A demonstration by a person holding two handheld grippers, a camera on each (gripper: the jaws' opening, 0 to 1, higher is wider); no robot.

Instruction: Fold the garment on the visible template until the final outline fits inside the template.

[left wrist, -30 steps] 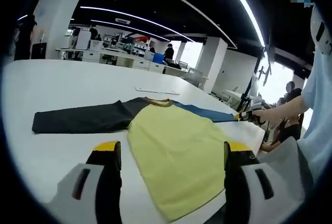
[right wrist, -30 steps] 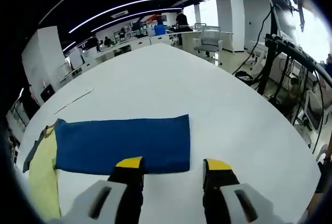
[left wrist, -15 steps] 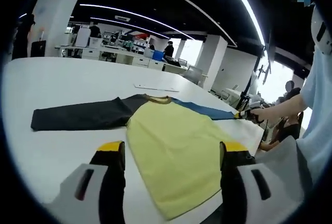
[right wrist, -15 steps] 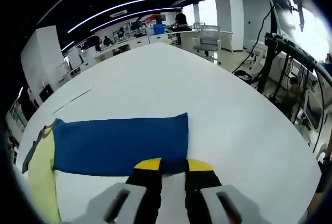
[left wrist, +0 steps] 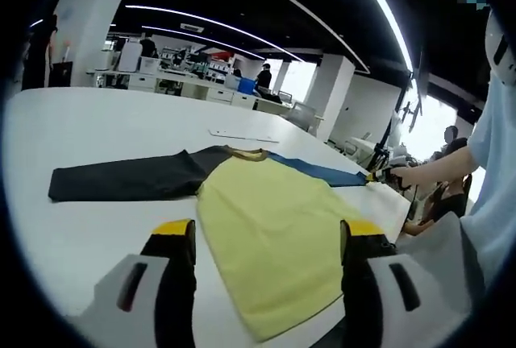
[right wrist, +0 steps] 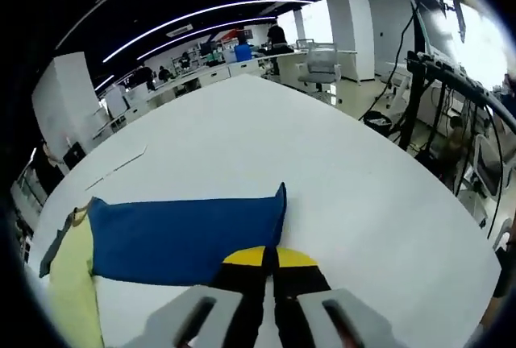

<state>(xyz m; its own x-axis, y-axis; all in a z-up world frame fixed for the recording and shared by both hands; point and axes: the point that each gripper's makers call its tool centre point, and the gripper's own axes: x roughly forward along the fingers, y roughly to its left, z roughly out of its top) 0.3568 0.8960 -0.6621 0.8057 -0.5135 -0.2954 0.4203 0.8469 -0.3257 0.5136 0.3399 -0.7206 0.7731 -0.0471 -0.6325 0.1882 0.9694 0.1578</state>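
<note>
— While the shirt [left wrist: 266,219] lies flat on the white surface [left wrist: 97,122], what do you make out at its far left?

— Its dark sleeve [left wrist: 121,179] stretches out flat across the surface, away from the yellow body. Just right of that, the left gripper [left wrist: 262,235] hangs low over the near hem with its jaws spread wide, one on either side of the yellow panel and holding nothing. I cannot tell whether they touch the cloth.

— And past the yellow part?

— A tan collar [left wrist: 248,155] sits at the top of the body, and beyond it a thin strip [left wrist: 242,138] lies on the surface, well apart from the shirt. The blue sleeve [left wrist: 318,172] runs off to the right, where the right gripper [left wrist: 379,175] meets its end, held by a person's hand [left wrist: 403,177].

— How does that end look from the right gripper's own view?

— On the left there the yellow edge shows, then the blue sleeve [right wrist: 185,231] spread over the surface [right wrist: 339,171]. The right gripper [right wrist: 270,255] has its jaws pressed nearly together on the cuff corner [right wrist: 278,203], which stands up a little off the surface. Farther right, off the surface, stands an office chair [right wrist: 321,64].
</note>
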